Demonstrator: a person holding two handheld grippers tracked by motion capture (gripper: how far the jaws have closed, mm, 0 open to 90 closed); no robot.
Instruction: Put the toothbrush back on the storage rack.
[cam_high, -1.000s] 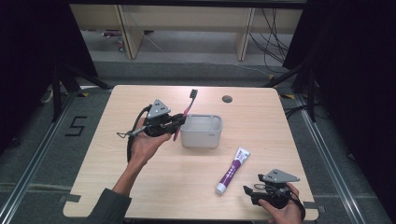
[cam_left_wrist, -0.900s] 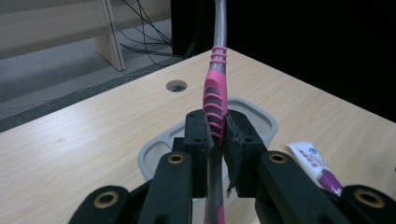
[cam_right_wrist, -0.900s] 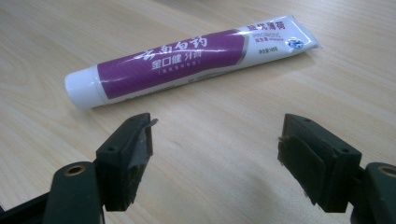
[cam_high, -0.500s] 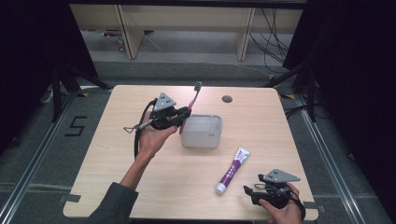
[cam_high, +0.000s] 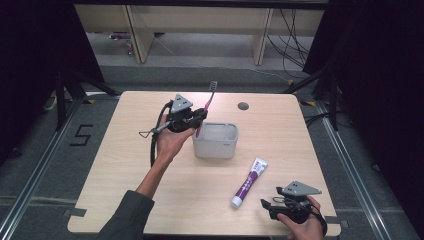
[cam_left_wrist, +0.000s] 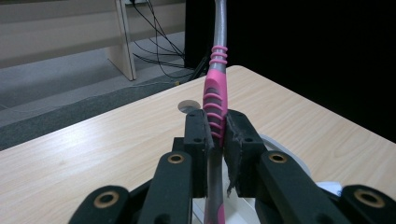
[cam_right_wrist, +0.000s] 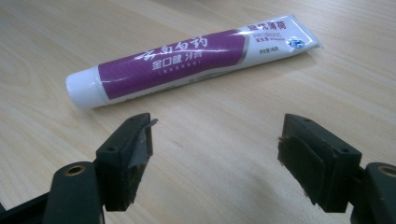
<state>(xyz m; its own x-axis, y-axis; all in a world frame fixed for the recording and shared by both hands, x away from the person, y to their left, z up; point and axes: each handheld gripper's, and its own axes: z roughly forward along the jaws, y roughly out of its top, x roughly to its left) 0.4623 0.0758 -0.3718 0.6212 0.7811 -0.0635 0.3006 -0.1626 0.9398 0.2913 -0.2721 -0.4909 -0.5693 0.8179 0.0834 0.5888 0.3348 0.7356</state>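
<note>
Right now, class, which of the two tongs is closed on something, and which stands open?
The left tongs are clamped on the pink toothbrush, held above the grey holder. The right tongs stand open and hold nothing, near the toothpaste tube.

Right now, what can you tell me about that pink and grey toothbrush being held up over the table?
The pink and grey toothbrush looks like plastic, with a ribbed pink grip and a slim grey neck ending in a dark bristle head. It stands nearly upright, head up, leaning slightly. The left gripper is clamped on its pink grip, both black pads pressing it. Its lower end hangs at the near-left edge of the pale grey holder box; whether it touches the box is unclear.
</note>
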